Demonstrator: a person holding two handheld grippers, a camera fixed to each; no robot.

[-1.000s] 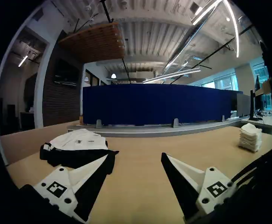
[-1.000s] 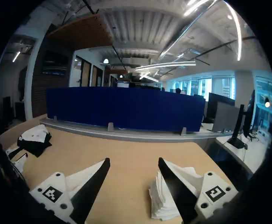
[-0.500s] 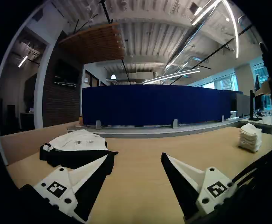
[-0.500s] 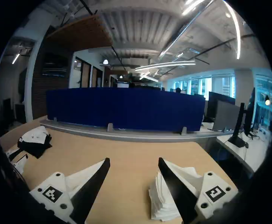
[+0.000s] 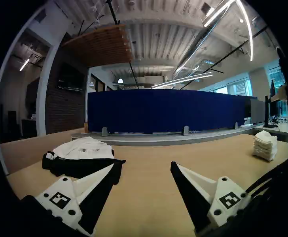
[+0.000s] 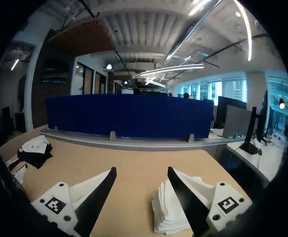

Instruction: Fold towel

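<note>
**Left gripper view: towels [image 5: 265,145] stacked far off at 3 o'clock**

A pale wooden table [image 5: 152,158] runs to a blue divider [image 5: 163,110] under a bare ceiling with strip lights [image 5: 183,79]. The left gripper [image 5: 143,164] has its fingers spread and holds nothing. A black-and-white clothes pile [image 5: 82,156] lies at 9 o'clock. In the right gripper view, the right gripper [image 6: 141,168] is likewise spread and empty. The towels sit at 5 o'clock, partly hidden behind its right-hand finger, and monitors [image 6: 233,122] stand at 3 o'clock.
</note>
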